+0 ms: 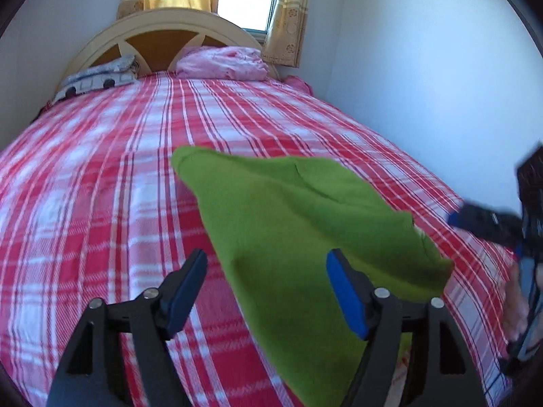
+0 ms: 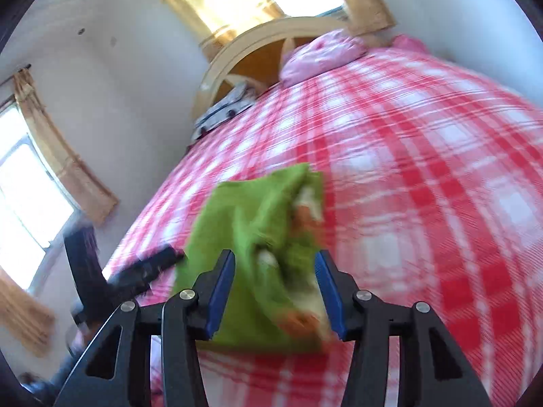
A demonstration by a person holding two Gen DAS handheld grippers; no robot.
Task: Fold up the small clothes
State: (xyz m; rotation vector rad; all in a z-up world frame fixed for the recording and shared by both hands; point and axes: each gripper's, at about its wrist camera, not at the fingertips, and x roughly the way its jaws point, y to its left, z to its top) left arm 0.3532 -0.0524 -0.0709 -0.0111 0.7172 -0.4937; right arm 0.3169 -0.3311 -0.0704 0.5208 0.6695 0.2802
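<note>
green knit garment (image 1: 305,224), small, lying folded over on the red plaid bedspread (image 1: 101,176) near its front edge. likely soft, light, limp; best pinched at a corner or hem. left gripper (image 1: 266,291): jaws spread wide, cloth between them, pads not pressing. right gripper (image 2: 275,291): jaws parted, cloth between, unpinched.

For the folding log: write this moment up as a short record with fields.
surface: bed with red and white plaid cover
garment: green garment, lying on the cover, partly folded
left gripper: open, garment's near part between its fingers, pads clear of it
right gripper: open, garment between its fingers, blurred
at the headboard: pink bundle of cloth, folded patterned cloth
window: yellow curtains
</note>
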